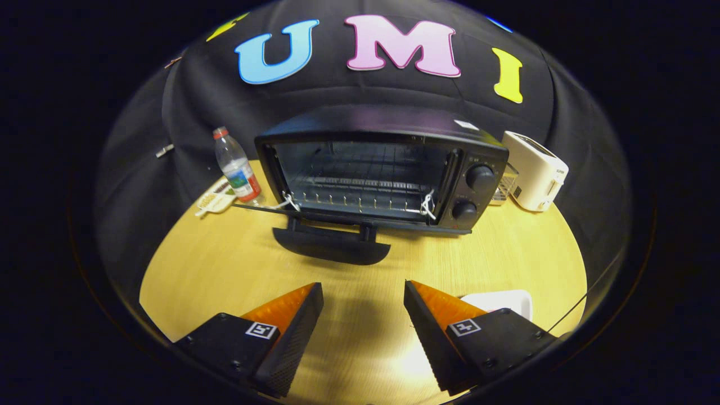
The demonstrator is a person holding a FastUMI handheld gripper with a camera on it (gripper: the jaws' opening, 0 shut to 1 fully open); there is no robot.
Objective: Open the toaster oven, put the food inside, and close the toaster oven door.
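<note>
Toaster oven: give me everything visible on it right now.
The toaster oven is a black box, metal by the look, standing upright on the wooden table well beyond the open, empty jaws of the gripper. Its door is folded down flat toward the gripper, handle at the front edge. Inside, a wire rack sits bare, no food on it. Two round knobs stack on its right panel. A water bottle stands beside it.
</note>
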